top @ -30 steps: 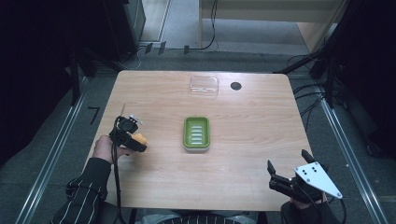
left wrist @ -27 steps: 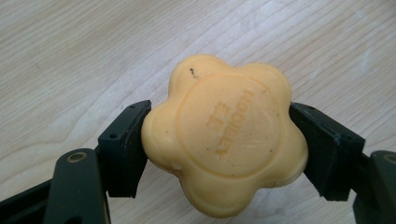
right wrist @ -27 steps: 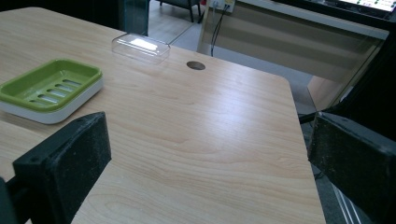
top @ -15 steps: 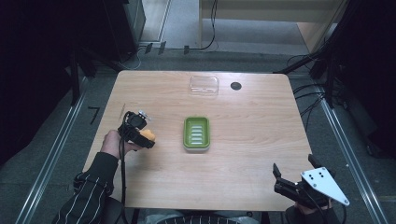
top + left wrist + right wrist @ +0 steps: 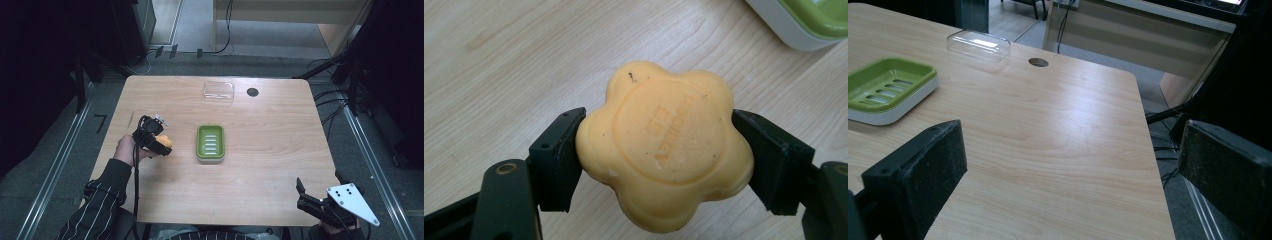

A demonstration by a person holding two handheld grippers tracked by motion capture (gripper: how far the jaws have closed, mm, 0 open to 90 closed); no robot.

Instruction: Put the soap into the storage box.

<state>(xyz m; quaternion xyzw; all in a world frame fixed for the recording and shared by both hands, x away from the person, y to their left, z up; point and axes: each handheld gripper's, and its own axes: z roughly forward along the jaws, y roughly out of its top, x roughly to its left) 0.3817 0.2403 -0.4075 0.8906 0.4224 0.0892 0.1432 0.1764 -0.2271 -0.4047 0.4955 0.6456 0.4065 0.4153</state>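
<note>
1. I am holding the flower-shaped orange soap bar (image 5: pixel 664 145) in the left gripper (image 5: pixel 159 142), whose fingers (image 5: pixel 556 160) are clamped on opposite lobes of the bar, one pad on each side, with the embossed face turned up toward the gripper's camera.

2. In the high view the soap is sitting at the centre left of the frame, lifted clear of the desk (image 5: pixel 280 130) as far as I can judge, since wood grain is showing beneath it in the left gripper view.

3. The green soap dish (image 5: pixel 210 142) is lying just right of the soap in the high view, near but apart from it, and in the left gripper view its corner is peeking in at the upper right.

4. The dish's long axis is running up and down the high view, so I am judging that the next move is a short sideways carry to the right, then a lowering onto the slotted green tray.

5. The right gripper (image 5: pixel 320 200) is waiting at the lower right of the high view, fingers spread wide with nothing between them, well apart from the dish; the left hand is clearly the nearer one.

6. The clear plastic lid (image 5: pixel 218 92) is resting at the upper centre beside the round cable hole (image 5: pixel 252 92), out of the carry path.
</note>
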